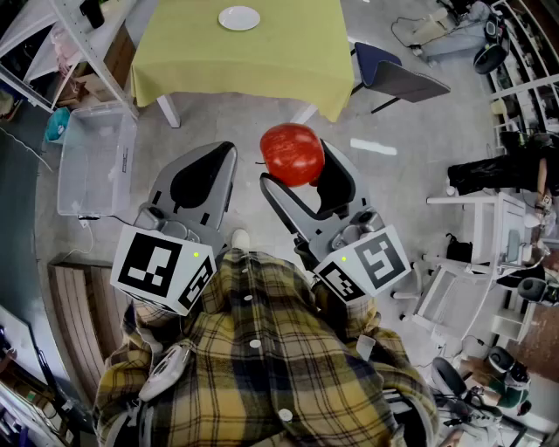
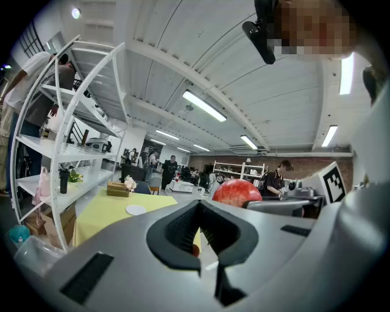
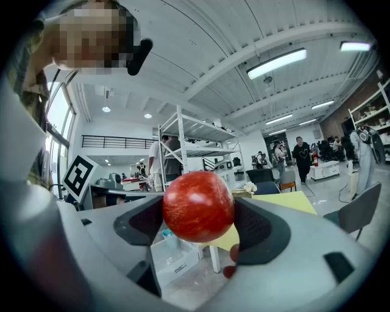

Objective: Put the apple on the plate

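A red apple is clamped between the dark pads of my right gripper, held in the air over the grey floor. In the right gripper view the apple fills the gap of that gripper, with a pad touching it on each side. My left gripper hangs beside it on the left, jaws together and empty; from its own view the apple shows to the right. The white plate lies on a yellow-clothed table ahead, well beyond both grippers, and is also seen as the plate.
A clear plastic bin sits on the floor to the left, next to a white shelf frame. A dark chair stands right of the table. White carts and clutter line the right side. People stand far back in the room.
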A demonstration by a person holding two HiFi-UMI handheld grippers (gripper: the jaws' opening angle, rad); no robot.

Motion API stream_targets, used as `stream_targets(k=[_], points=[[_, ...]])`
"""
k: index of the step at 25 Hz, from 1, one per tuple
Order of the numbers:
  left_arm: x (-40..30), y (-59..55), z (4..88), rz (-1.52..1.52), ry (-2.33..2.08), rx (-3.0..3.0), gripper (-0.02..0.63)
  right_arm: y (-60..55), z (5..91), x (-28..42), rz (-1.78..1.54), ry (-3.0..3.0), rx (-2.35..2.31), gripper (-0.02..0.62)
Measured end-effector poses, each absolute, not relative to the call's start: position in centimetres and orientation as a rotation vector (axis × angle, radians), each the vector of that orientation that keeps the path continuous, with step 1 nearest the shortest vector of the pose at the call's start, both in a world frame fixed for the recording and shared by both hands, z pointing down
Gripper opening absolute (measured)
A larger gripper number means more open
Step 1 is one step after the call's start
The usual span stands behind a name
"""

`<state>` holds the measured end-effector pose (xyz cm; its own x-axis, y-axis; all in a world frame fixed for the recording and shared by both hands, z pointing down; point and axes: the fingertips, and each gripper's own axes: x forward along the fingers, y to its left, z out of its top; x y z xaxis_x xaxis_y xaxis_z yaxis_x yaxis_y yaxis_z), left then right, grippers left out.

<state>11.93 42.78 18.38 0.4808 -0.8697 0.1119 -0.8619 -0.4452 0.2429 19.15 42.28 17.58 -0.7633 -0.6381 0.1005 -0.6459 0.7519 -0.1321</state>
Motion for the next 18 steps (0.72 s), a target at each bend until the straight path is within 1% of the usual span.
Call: stream_targets(k=[18], points=[[14.6, 44.3, 18.4, -0.022, -1.555, 2.441, 0.006, 43.4, 17.7, 22.3, 0.24, -2.928, 1.025, 0.36]])
